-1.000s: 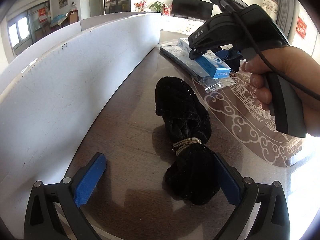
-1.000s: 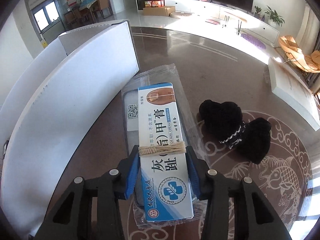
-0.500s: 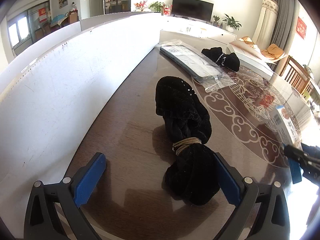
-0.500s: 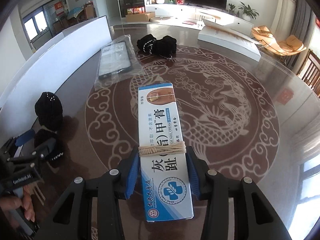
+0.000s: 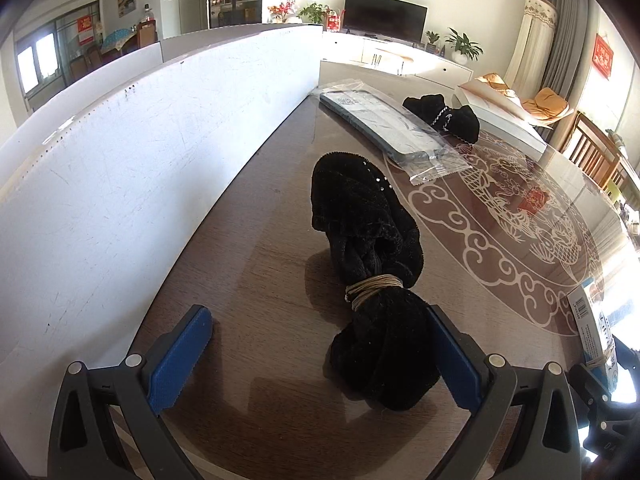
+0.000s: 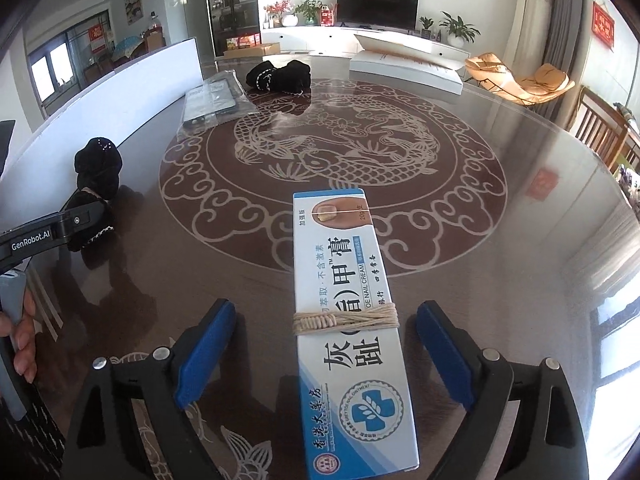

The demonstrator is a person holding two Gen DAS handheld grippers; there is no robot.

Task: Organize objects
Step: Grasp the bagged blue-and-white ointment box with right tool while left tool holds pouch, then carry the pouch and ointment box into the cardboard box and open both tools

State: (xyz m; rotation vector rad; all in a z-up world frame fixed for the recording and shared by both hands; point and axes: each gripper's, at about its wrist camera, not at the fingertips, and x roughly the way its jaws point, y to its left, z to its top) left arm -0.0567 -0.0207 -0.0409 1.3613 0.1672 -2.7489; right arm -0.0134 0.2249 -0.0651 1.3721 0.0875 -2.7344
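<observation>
On the glossy brown desk (image 6: 500, 208) with its pale fish pattern lie two fuzzy black bundles, one flat case in a clear plastic bag (image 5: 384, 128) and one long cardboard box. Beside the white board (image 5: 120, 184), the left gripper (image 5: 316, 356) has its blue ribbed fingers spread, the right one touching the near twine-tied bundle (image 5: 372, 272). The far bundle (image 6: 280, 74) sits past the bag. The right gripper (image 6: 328, 356) has just been opening; the twine-wrapped box (image 6: 348, 320) lies between its fingers, untouched.

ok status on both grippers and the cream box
Right gripper just opened, cream box lying free between its jaws. Left gripper open around black sock bundle. Nothing in the way.
</observation>
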